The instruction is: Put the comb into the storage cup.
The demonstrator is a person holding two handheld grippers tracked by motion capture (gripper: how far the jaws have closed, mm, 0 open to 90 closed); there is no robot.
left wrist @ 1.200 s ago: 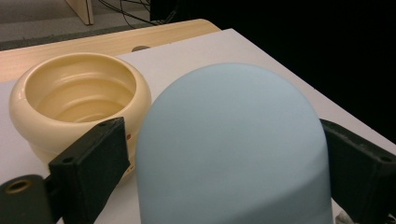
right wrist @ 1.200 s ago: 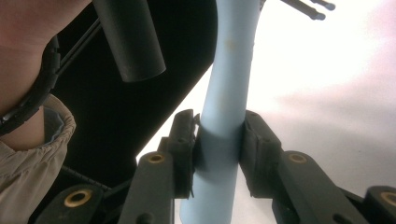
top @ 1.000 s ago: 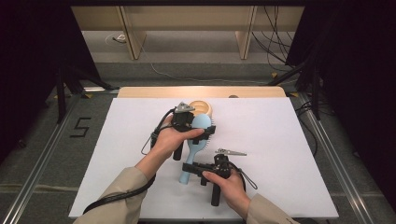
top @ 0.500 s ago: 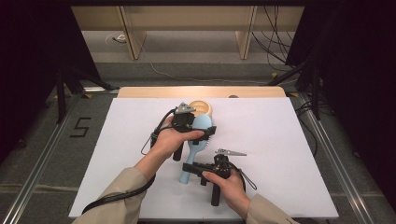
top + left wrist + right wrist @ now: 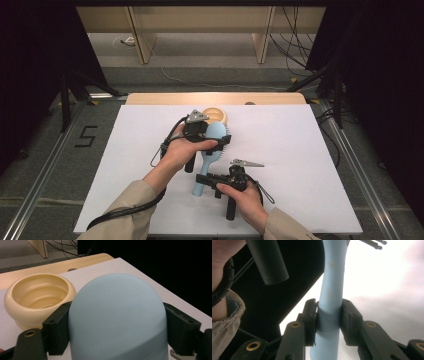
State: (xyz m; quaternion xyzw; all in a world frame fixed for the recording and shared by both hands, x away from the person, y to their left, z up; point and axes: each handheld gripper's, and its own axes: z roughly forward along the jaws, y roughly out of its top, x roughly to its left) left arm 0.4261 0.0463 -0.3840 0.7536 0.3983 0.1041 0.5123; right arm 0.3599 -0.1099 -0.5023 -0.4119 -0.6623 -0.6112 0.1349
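Nothing has moved: two claws [image 5: 218, 145] [image 5: 204, 179] grip one hairbrush [image 5: 216, 136] beside one bowl [image 5: 216, 114].

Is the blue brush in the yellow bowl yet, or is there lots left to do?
Not yet. Done so far: both grippers have hold of the blue hairbrush. The left gripper clamps its round head and the right gripper clamps its handle. In hand now: the brush sits just beside the cream bowl, not inside it. Left, probably: moving the brush where it should go and letting go. The bowl looks empty.
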